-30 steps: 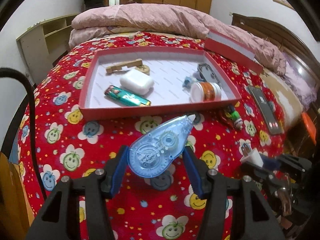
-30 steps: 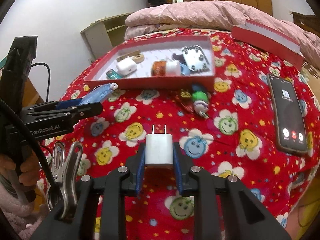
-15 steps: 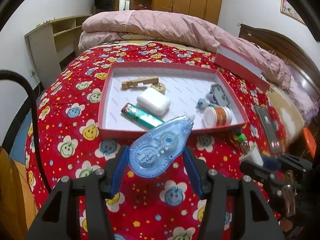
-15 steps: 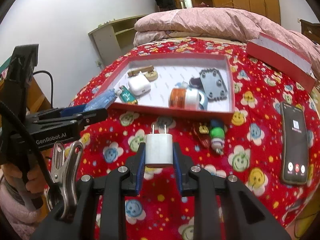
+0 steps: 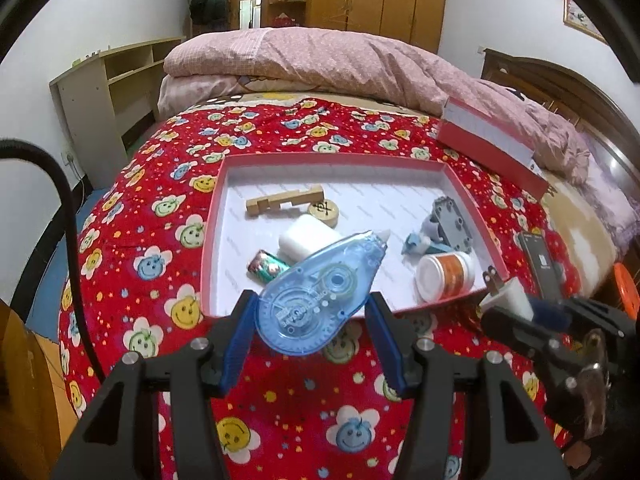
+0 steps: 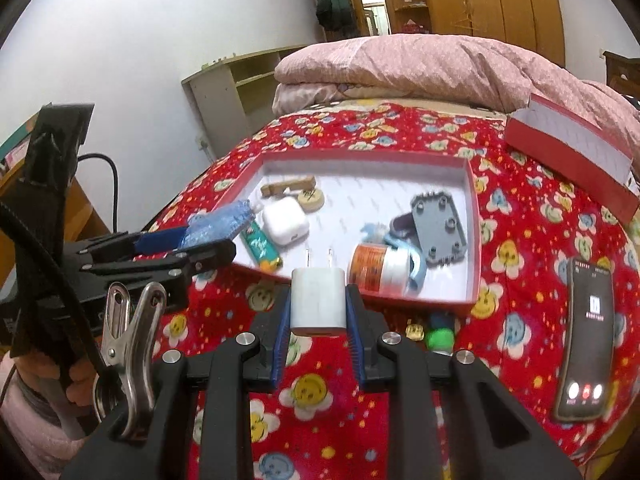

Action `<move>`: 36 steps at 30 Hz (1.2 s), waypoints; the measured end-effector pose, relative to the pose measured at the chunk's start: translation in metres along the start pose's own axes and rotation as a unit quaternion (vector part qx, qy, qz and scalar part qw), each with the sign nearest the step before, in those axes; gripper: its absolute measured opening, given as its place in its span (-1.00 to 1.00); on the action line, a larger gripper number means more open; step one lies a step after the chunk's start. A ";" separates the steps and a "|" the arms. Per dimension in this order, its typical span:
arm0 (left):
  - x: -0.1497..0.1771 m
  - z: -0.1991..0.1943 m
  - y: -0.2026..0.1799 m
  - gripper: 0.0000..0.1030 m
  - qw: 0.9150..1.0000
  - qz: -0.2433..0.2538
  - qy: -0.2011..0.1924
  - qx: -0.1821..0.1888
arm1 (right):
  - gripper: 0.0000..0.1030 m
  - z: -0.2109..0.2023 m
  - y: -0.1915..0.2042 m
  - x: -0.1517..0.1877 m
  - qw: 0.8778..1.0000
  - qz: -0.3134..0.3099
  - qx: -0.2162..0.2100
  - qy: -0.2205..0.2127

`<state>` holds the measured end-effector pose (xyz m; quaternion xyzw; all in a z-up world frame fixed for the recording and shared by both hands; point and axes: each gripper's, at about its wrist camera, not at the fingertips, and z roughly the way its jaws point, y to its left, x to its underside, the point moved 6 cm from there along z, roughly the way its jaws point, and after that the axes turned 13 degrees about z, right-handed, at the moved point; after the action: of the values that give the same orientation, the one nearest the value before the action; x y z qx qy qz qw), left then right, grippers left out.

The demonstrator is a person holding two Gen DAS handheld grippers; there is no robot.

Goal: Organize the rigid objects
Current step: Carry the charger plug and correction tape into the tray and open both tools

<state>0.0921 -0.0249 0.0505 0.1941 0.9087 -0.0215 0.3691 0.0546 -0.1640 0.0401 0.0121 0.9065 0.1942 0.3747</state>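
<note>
My left gripper (image 5: 312, 322) is shut on a clear blue correction-tape dispenser (image 5: 320, 292), held above the near rim of the red tray (image 5: 210, 240). My right gripper (image 6: 318, 308) is shut on a white plug charger (image 6: 318, 300), prongs pointing up, just short of the tray's near wall (image 6: 420, 302). Inside the tray lie a wooden key shape (image 5: 282, 200), a wooden disc (image 5: 323, 212), a white earbud case (image 5: 306, 240), a green lighter (image 5: 267, 266), a grey plate (image 5: 454, 224) and an orange-labelled jar (image 5: 446, 276). The left gripper with the dispenser (image 6: 222, 222) shows at the left of the right wrist view.
A black phone (image 6: 586, 340) lies on the flowered red bedspread (image 6: 516, 224) to the right of the tray. A green-capped small item (image 6: 440, 334) lies just before the tray. The red box lid (image 6: 576, 152) leans at the back right against a pink duvet (image 5: 320, 64). A person's hand (image 6: 74, 384) holds the left gripper.
Both grippers have risen and moved forward toward the tray, each keeping its object. The dispenser now overlaps the tray's near rim and the charger is close to the tray wall.
</note>
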 end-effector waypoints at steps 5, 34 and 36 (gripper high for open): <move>-0.010 0.006 0.005 0.13 1.000 -0.006 0.006 -0.004 | -0.49 0.004 -0.003 -0.020 1.000 0.007 0.004 -0.010; -0.025 0.066 0.022 0.13 1.000 -0.018 0.021 -0.015 | -0.50 0.077 -0.020 -0.057 0.999 0.008 0.046 -0.004; -0.025 0.070 0.022 0.13 0.999 -0.017 0.024 -0.014 | -0.49 0.081 -0.023 -0.057 0.999 0.012 0.047 -0.002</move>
<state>0.1622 -0.0259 0.0189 0.1736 0.9208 -0.0100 0.3492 0.1534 -0.1667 0.0185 0.0411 0.9137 0.1557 0.3732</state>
